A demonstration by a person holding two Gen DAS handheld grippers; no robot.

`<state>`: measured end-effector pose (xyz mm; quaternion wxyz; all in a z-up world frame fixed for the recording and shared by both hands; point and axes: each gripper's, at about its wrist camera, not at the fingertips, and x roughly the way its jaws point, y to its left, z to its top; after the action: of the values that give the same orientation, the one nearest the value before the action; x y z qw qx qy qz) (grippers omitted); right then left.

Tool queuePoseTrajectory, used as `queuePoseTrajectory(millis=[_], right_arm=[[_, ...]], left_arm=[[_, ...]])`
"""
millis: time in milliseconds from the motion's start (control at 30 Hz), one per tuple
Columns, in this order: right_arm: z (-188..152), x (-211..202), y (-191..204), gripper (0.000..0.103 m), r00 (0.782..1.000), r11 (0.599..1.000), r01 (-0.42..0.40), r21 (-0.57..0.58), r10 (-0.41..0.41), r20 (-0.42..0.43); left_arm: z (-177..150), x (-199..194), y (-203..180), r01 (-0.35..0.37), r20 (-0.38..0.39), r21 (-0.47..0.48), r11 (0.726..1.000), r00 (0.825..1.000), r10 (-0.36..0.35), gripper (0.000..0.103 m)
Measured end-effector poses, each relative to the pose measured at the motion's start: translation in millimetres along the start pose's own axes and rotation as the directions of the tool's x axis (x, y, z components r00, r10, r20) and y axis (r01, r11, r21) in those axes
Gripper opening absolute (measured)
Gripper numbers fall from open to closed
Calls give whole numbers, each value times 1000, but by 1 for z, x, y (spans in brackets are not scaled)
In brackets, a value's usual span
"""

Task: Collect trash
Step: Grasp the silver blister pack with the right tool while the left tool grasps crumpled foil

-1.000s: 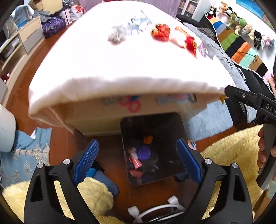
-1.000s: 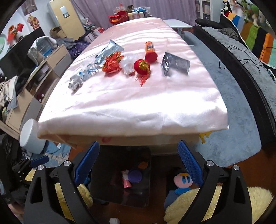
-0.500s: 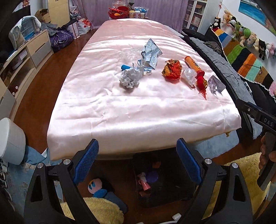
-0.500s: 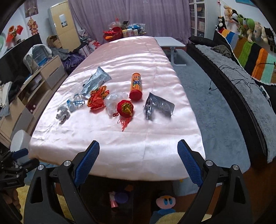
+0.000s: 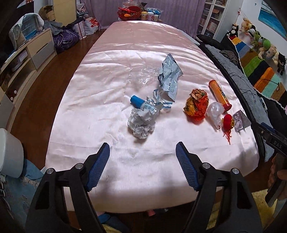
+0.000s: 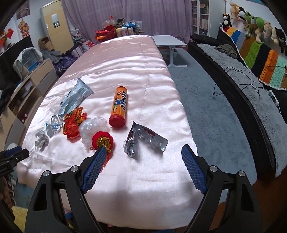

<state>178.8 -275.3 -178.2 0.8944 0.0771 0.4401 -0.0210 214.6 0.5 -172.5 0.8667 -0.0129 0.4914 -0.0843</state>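
Note:
Trash lies on the pink satin table (image 5: 143,170). A crumpled white paper ball (image 5: 141,123) sits just beyond my left gripper (image 5: 142,148), whose jaws are closing with nothing between them. Behind it lie a blue-capped tube (image 5: 139,103), a torn silver-blue wrapper (image 5: 169,78) and clear film (image 5: 143,76). My right gripper (image 6: 143,152) hangs over the near edge, jaws closing on nothing. A silver foil bag (image 6: 145,139) lies just ahead of it. A red tassel ornament (image 6: 103,140) sits by its left finger. Further off are an orange candy tube (image 6: 120,105), an orange-red wrapper (image 6: 74,123) and a clear plastic wad (image 6: 91,128).
A grey rug (image 6: 206,107) and a dark sofa (image 6: 251,93) with a striped blanket run along the right. Drawers (image 5: 26,55) and bags stand left. Tubs and a red basket (image 5: 130,11) crowd the table's far end. A white side table (image 6: 170,42) stands beyond.
Both grippers have risen from the bin under the table edge and moved forward over the tabletop. The bin has dropped out of sight. Both pairs of jaws have narrowed a little.

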Motion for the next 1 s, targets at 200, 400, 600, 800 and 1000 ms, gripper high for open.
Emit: queuePoseTrajectory(millis=[200,400,600,800,1000], right_arm=[[14,16,3,84,1000,1000,6,-26,-6,-1],[23,40,-3,79,999,1000,2,-18,-2,-34],[18,57,0,66,996,999,-23,-31,20,-82],[13,57,3,57,994,998,-41,-48,36,-102],[8,47,2,52,993,998,-64,-27,60,-106]], left_arm=[[17,27,4,-15,-27,-17,1000,1000,14,69],[25,47,6,-20,-50,-29,999,999,18,69],[30,61,4,-5,-76,-20,1000,997,3,48],[28,61,5,14,-67,-12,1000,998,-15,35],[23,47,4,38,-46,2,999,998,-38,17]])
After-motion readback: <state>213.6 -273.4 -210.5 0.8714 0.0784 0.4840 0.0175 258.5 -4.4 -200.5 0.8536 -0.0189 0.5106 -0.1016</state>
